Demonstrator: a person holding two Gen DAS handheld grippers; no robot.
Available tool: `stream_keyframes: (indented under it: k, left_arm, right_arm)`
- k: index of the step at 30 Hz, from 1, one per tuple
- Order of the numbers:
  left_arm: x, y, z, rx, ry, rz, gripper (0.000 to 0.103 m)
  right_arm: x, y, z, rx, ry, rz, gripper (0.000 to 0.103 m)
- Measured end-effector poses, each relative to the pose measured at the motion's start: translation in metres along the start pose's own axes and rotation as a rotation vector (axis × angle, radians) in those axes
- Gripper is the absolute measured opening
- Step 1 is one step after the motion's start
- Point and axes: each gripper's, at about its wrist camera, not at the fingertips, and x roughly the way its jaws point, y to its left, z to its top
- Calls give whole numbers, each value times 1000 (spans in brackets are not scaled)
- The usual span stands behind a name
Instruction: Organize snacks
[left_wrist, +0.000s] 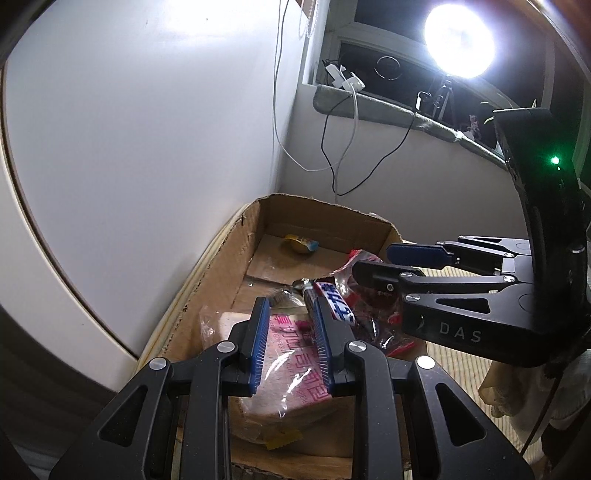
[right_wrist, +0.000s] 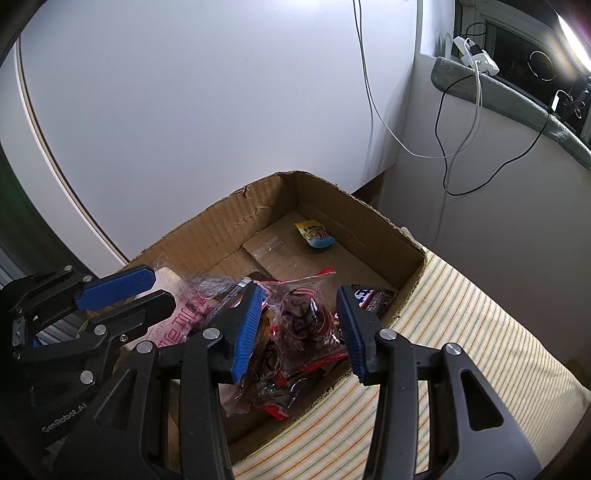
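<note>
Your left gripper (left_wrist: 290, 338) hangs with ribbed blue pads parted over the crinkly pink-printed bread pack (left_wrist: 291, 365) at the corrugated cardboard box's (right_wrist: 229, 218) near-left end. Beside it, your right gripper (right_wrist: 301, 332) is spread wide above the glossy red snack bags (right_wrist: 295, 332); a small yellow pouch (right_wrist: 314, 234) lies at the box's far end.

Black gripper (right_wrist: 299, 328), ribbed blue pads (right_wrist: 245, 334), silver screws.

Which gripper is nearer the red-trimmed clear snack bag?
Right. The right gripper hangs open directly over the red-trimmed bag; the left gripper hangs beside it, over the pink-printed bread pack.
</note>
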Motion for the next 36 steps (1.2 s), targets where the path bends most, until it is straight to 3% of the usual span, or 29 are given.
stream_keyframes:
  k: [2,6,10,13,14,18,27,30,32,36]
  left_arm:
    - [-1,0,0,1,-1,6,23]
    - [-2,-1,-1,4,-2,15,34]
    - [-4,0,-2,4,-6,24,39]
    - [-6,2,-2,2,-13,35,51]
    - [-7,2,-3,0,-14,38,54]
    - [-10,5,-5,-6,-14,52,65]
    - [-18,7,-9,-14,-26,77,77]
    - [-22,5,-9,-6,-35,91,79]
    - [-24,4,-10,-3,-40,95,79]
    - [-33,2,-11,-3,-54,100,79]
  right_arm:
    - [0,1,0,-3,-2,-5,54]
    - [-1,-1,0,-4,-7,-12,54]
    - [-2,-1,-1,-11,-6,-22,56]
    - [-5,-1,-2,-13,-17,-35,80]
    - [-8,-1,-3,-15,-31,-38,81]
    - [-13,0,-4,-23,-39,-48,81]
    - [-25,0,-13,-9,-50,-54,81]
    - [-30,2,-15,-9,-58,-60,84]
    - [-35,2,-17,-8,-69,-70,92]
    - [-48,3,-20,12,-100,-70,92]
